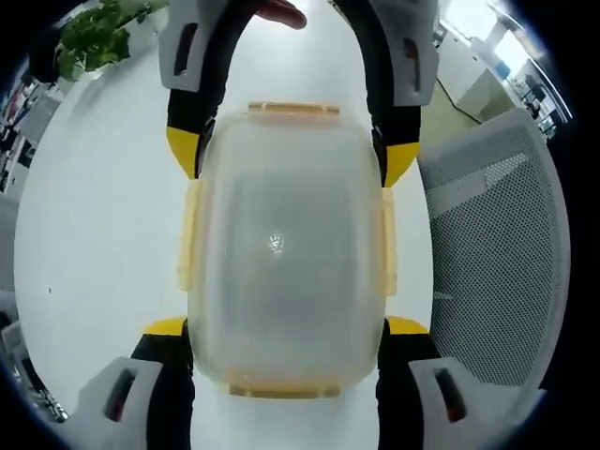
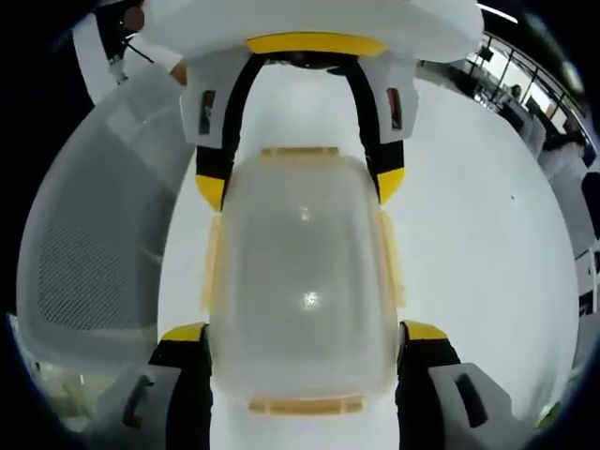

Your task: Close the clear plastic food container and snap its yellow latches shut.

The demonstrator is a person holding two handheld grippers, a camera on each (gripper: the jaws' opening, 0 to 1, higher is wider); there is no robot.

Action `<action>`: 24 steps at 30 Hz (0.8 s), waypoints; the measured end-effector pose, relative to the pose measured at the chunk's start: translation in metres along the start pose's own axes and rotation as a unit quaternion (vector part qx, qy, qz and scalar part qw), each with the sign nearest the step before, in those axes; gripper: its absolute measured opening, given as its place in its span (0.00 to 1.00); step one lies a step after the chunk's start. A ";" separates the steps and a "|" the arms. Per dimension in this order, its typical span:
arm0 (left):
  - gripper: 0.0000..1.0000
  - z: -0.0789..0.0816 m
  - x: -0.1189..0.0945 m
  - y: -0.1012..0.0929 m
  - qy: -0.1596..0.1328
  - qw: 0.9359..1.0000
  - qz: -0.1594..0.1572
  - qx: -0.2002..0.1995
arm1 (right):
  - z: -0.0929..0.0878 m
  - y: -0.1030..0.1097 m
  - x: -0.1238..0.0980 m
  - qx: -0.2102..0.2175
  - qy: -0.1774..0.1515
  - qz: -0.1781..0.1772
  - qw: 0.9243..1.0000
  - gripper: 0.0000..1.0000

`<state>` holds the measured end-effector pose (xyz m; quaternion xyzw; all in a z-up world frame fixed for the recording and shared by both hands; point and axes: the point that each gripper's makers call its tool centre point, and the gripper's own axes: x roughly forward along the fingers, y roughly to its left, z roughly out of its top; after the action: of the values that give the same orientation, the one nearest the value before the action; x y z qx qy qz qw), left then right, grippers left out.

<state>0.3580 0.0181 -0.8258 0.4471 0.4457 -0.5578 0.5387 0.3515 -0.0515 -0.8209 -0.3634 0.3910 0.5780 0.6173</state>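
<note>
Claws: left claw [image 1: 286,328] and right claw [image 2: 305,333] each straddle an end of the container [image 1: 286,248], jaws spread, touching its corners.
Container: lidded, on white surface [image 1: 94,234].
Advice: press each yellow latch [image 1: 190,234] flat individually.

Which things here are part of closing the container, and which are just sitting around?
Part of the job:
- clear container with its lid on
- yellow latches along its edges
- left gripper at one end
- right gripper at the opposite end

Just around:
- white table
- grey mesh chair
- green plant
</note>
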 end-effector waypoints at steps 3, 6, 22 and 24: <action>0.80 0.000 0.000 0.000 -0.002 1.000 0.000 0.000 | 0.000 0.000 0.000 0.001 -0.001 -0.001 1.000 0.81; 0.80 0.000 -0.001 0.000 -0.003 1.000 0.001 0.000 | 0.001 0.000 0.000 0.000 -0.002 -0.001 1.000 0.81; 0.80 0.000 -0.001 -0.001 -0.013 1.000 0.004 -0.002 | 0.001 0.001 0.001 0.002 0.002 -0.005 1.000 0.81; 0.80 0.001 -0.001 -0.001 -0.014 1.000 0.004 -0.002 | 0.000 0.000 0.002 0.002 0.007 -0.005 1.000 0.81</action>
<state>0.3575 0.0177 -0.8252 0.4402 0.4373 -0.5612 0.5478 0.3511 -0.0506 -0.8222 -0.3680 0.3948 0.5717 0.6179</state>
